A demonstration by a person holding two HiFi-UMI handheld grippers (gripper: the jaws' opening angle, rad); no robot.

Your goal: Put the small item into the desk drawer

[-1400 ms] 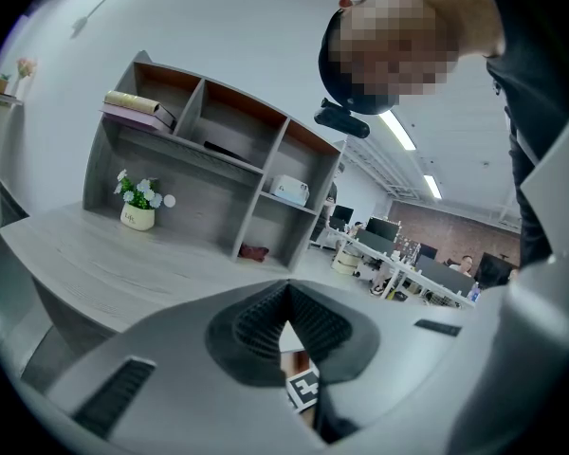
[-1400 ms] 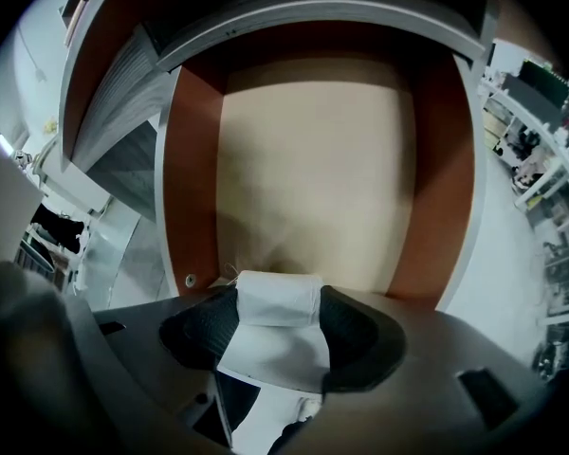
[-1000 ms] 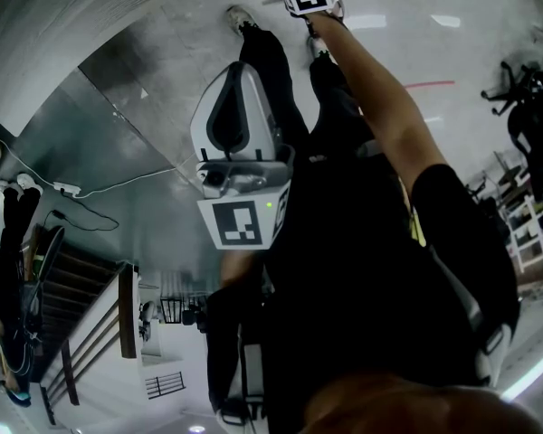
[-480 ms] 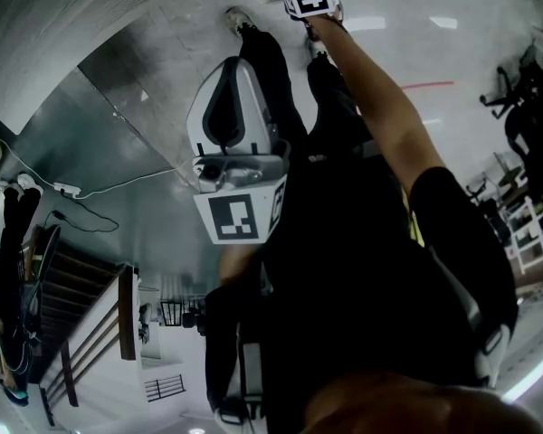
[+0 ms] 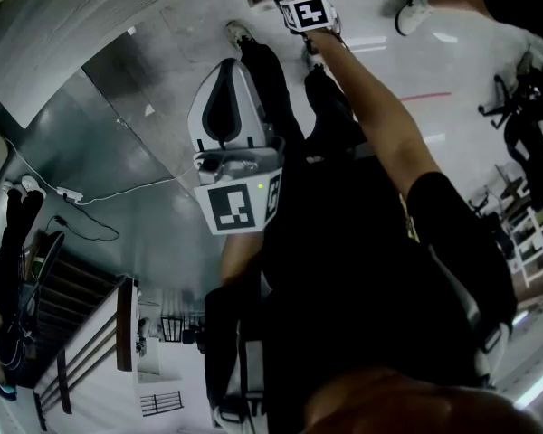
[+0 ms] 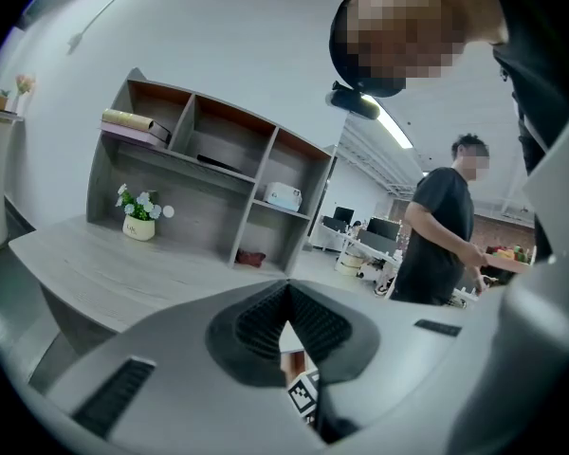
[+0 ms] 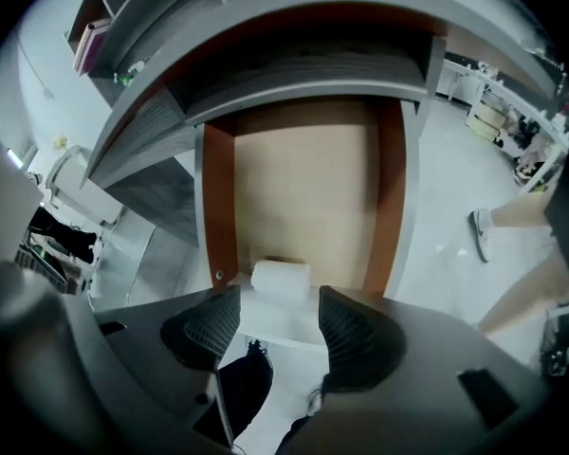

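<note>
Pinching the small white item (image 7: pixel 280 275) from both sides with the right gripper (image 7: pixel 280 301), jaws only as far apart as the item is wide (pads look to be touching it left and right). Hanging right over the front edge of the open drawer (image 7: pixel 299 188), with the item not yet down on the tan bottom. Reddish-brown side walls running away from the item on either side of the drawer.

Pressed together and holding nothing over on the left gripper (image 6: pixel 286 297), with the ridged pads (image 6: pixel 256 320) meeting in a tight V. Held well back from the drawer in the head view, close to the holder's torso and pointing away from it.

Directly above the drawer, the grey desk top (image 7: pixel 294 36), and above that a bit of the shelf unit (image 7: pixel 95 27). From the left gripper view (no drawer in sight there), the same sort of shelving with a little white flower pot (image 6: pixel 137 226) on the desk surface, plus a second person (image 6: pixel 441 226) in a dark shirt standing off to the side. Off to the right of the drawer, a white shoe (image 7: pixel 481 235) on the pale floor (image 7: pixel 436 188).
</note>
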